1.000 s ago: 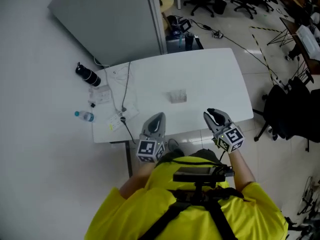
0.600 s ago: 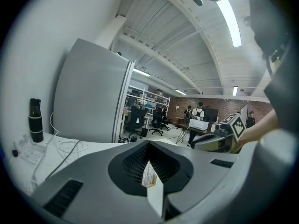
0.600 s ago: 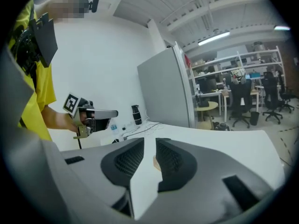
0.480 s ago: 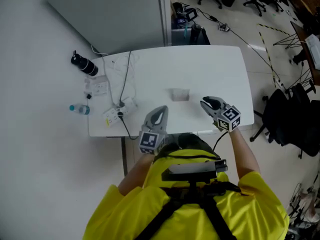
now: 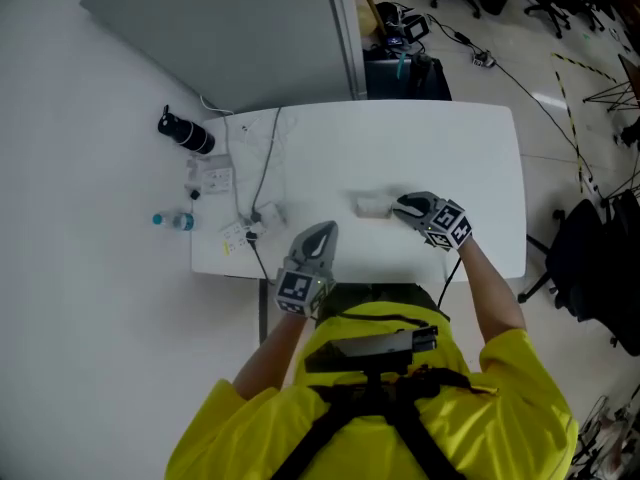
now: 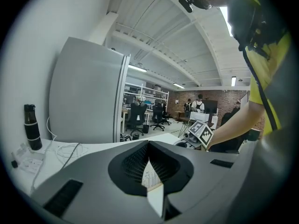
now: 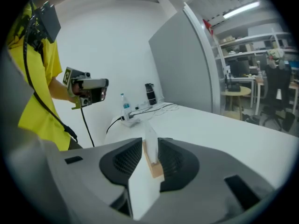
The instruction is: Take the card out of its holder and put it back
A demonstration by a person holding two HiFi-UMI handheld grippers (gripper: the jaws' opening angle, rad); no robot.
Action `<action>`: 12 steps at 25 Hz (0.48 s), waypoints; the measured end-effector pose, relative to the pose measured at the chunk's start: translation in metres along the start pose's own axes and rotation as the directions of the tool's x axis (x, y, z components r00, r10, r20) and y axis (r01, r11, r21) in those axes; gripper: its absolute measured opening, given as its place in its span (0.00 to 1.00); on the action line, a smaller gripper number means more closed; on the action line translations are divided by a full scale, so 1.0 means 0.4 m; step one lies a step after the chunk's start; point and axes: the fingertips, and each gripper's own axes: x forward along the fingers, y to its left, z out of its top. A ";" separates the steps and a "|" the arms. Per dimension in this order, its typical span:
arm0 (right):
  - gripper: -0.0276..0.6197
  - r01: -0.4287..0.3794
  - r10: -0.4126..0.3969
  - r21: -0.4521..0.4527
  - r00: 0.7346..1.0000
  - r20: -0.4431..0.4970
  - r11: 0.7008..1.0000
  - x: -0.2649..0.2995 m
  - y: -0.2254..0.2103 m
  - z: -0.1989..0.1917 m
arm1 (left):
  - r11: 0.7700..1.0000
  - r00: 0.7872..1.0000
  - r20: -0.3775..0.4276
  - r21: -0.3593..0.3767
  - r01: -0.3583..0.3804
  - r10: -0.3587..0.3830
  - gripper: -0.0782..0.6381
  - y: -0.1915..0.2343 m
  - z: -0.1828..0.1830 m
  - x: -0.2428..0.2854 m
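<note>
Jaws of right gripper (image 5: 403,208): narrowly apart, one ribbed pad on each side of card (image 7: 150,136). Card upright and edge-on between pads, seated in wooden holder (image 7: 156,168). Pads just beside card faces; actual contact not discernible. Holder near middle of white table (image 5: 460,148), just left of right gripper tips. Right arm extended over near right part of table.

Jaws of left gripper (image 5: 319,236): together at tips, nothing identifiable clamped. Pale sliver visible in wedge behind tips, too small to identify. Hovers over near edge of table, left of holder and well apart from it, tips pointing far.

Left part of table: white cable (image 5: 262,173) running from far edge down to power strip (image 5: 250,230) near the near left corner. Loose papers (image 5: 213,180) left of cable. Black bottle (image 5: 186,135) upright at far left edge; small water bottle (image 5: 172,221) at near left edge.

Surroundings: grey partition panel (image 5: 240,38) beyond far edge of table. Black office chair (image 5: 600,258) on floor to right of table.
</note>
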 end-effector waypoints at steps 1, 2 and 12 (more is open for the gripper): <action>0.21 -0.026 0.025 -0.029 0.999 -0.022 0.999 0.018 -0.007 -0.014 | 1.000 1.000 -0.003 -0.008 -0.007 0.007 0.11 0.005 -0.011 0.016; 0.22 -0.049 0.046 -0.053 0.998 -0.044 0.997 0.035 -0.015 -0.027 | 1.000 1.000 -0.007 -0.021 -0.017 0.016 0.11 0.010 -0.019 0.032; 0.08 -0.184 0.168 -0.171 0.980 -0.102 0.968 0.088 -0.006 -0.038 | 0.997 0.999 -0.038 -0.079 -0.022 0.019 0.11 0.012 -0.052 0.073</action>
